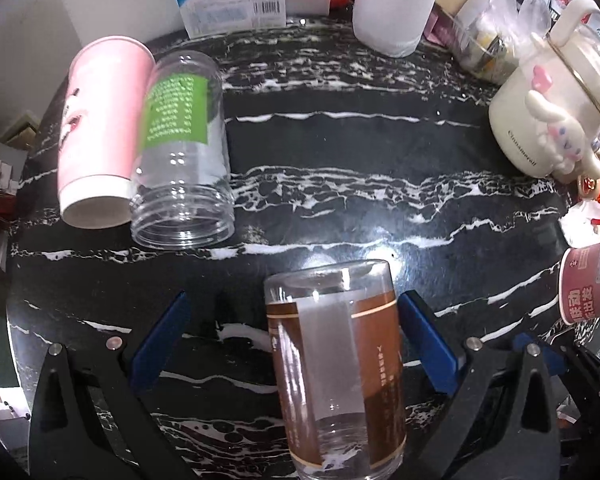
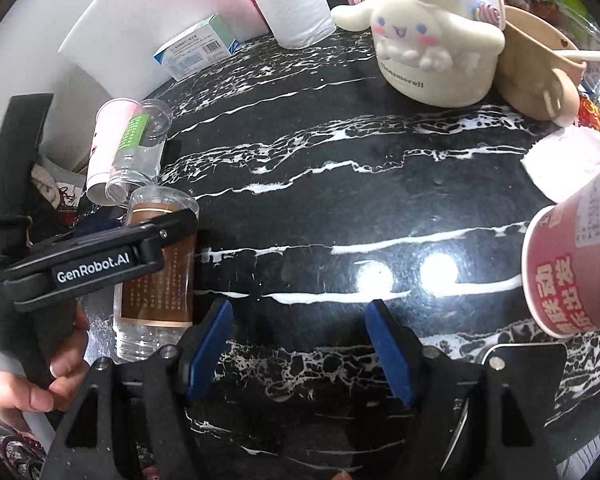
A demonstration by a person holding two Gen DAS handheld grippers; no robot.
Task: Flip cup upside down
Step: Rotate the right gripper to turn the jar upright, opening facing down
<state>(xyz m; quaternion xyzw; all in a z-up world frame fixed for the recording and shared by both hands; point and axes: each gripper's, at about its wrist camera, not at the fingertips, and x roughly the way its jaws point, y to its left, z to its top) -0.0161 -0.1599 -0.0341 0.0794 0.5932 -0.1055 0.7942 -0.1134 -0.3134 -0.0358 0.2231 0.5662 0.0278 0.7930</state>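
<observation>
- On the black marbled tabletop (image 1: 340, 140), the clear cup with the brown label (image 1: 336, 368) stands upside down between the left hand-held gripper's (image 1: 292, 344) wide-spread blue fingers (image 1: 428, 344), one of them touching its side.
- The right hand-held gripper (image 2: 300, 348) is spread wide, holding nothing.
- A pink paper cup (image 1: 100, 128) and a clear jar (image 1: 184, 152) stand inverted side by side.

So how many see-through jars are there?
2. The brown-label jar stands between the open fingers of the left hand-held gripper. The green-label jar stands beside the pink cup. Clutter may hide more.
</observation>
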